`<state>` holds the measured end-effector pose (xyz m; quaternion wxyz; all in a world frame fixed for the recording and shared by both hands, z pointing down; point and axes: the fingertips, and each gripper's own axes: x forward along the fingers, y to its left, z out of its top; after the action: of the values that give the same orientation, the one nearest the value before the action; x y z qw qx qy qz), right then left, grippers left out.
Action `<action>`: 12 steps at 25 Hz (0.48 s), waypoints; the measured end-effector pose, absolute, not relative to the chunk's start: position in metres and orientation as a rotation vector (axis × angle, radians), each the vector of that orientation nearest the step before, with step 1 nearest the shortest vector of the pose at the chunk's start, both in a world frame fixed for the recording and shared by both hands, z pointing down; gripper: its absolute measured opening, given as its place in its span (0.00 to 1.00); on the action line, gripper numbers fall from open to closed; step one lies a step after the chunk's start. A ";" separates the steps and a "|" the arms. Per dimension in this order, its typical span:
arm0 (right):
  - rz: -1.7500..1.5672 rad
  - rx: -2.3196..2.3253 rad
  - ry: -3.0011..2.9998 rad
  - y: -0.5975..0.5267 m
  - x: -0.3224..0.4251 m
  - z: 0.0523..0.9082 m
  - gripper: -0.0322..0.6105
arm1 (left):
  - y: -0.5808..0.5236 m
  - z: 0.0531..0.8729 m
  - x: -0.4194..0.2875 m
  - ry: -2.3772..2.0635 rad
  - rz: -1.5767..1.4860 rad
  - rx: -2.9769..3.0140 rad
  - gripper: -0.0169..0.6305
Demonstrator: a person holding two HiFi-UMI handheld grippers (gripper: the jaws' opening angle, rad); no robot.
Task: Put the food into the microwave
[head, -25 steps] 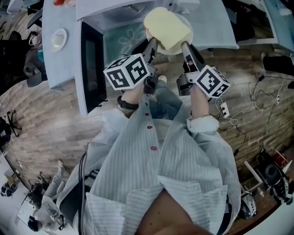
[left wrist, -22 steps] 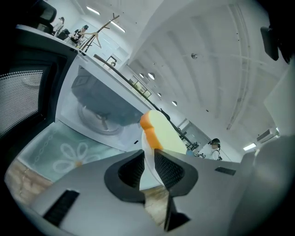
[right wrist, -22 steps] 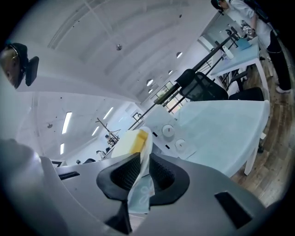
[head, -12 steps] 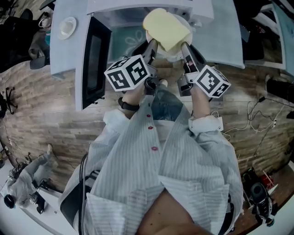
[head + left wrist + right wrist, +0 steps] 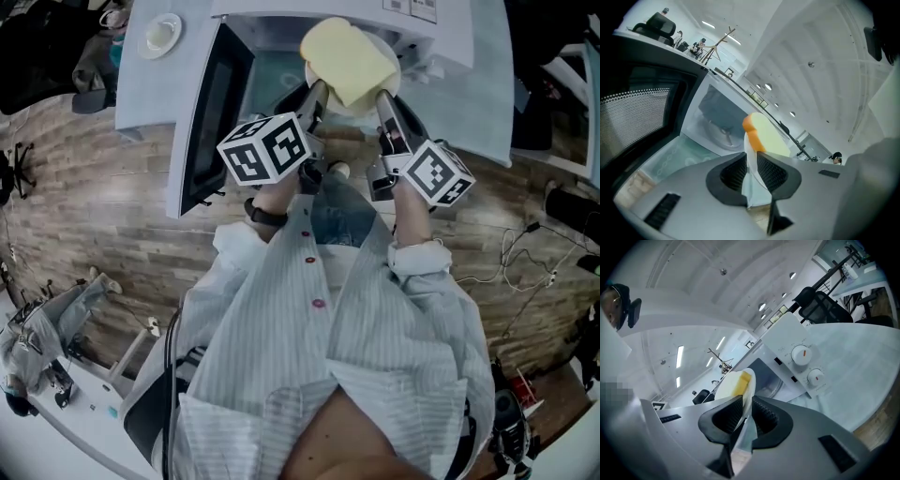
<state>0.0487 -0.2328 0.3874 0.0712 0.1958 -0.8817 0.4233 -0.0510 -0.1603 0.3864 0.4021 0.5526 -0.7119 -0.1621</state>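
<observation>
1. The food (image 5: 349, 61) is a thick, pale yellow slice with a darker orange edge. It lies on a white plate (image 5: 373, 106), up in the air at the mouth of the open microwave (image 5: 267, 70) and not set down on anything.
2. I carry the plate between both tools. My left gripper (image 5: 314, 94) has its jaws nearly together and pinched on the plate's left rim, and the ribbed pads press the thin edge from both sides.
3. My right gripper (image 5: 384, 98) does the same on the right rim, its jaws narrowly apart and clamped on the plate.
4. Beyond the plate, the left gripper view shows the white cavity with its round turntable (image 5: 723, 136).
5. The microwave door (image 5: 211, 112) stands swung out on the left, its dark window facing sideways.
6. Two white knobs (image 5: 801, 355) sit on the control panel at the right of the opening.
7. The microwave stands on a white table (image 5: 473, 80), which also carries a small white dish (image 5: 159, 36) at its far left corner.
8. Below is a wooden floor (image 5: 94, 206).
</observation>
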 end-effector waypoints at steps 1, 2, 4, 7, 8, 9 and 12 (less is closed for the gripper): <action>1.272 0.580 -2.650 -0.232 0.047 0.388 0.17 | -0.158 0.387 -0.052 -1.803 -0.412 1.391 0.13; 1.273 0.572 -2.649 -0.230 0.046 0.388 0.17 | -0.156 0.387 -0.053 -1.807 -0.413 1.386 0.13; 1.274 0.557 -2.648 -0.228 0.043 0.388 0.17 | -0.153 0.386 -0.055 -1.815 -0.417 1.378 0.13; 1.267 0.539 -2.646 -0.223 0.040 0.389 0.17 | -0.147 0.388 -0.056 -1.822 -0.423 1.364 0.13; 1.260 0.532 -2.645 -0.222 0.039 0.390 0.17 | -0.145 0.389 -0.057 -1.824 -0.425 1.358 0.13; 1.252 0.525 -2.645 -0.221 0.038 0.390 0.17 | -0.143 0.390 -0.057 -1.827 -0.427 1.352 0.13; 1.235 0.510 -2.645 -0.219 0.035 0.392 0.17 | -0.139 0.395 -0.058 -1.830 -0.428 1.332 0.13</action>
<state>0.0355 -0.2192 0.3918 0.0892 0.1713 -0.8890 0.4151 -0.0584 -0.1394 0.3946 0.4068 0.5282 -0.7258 -0.1696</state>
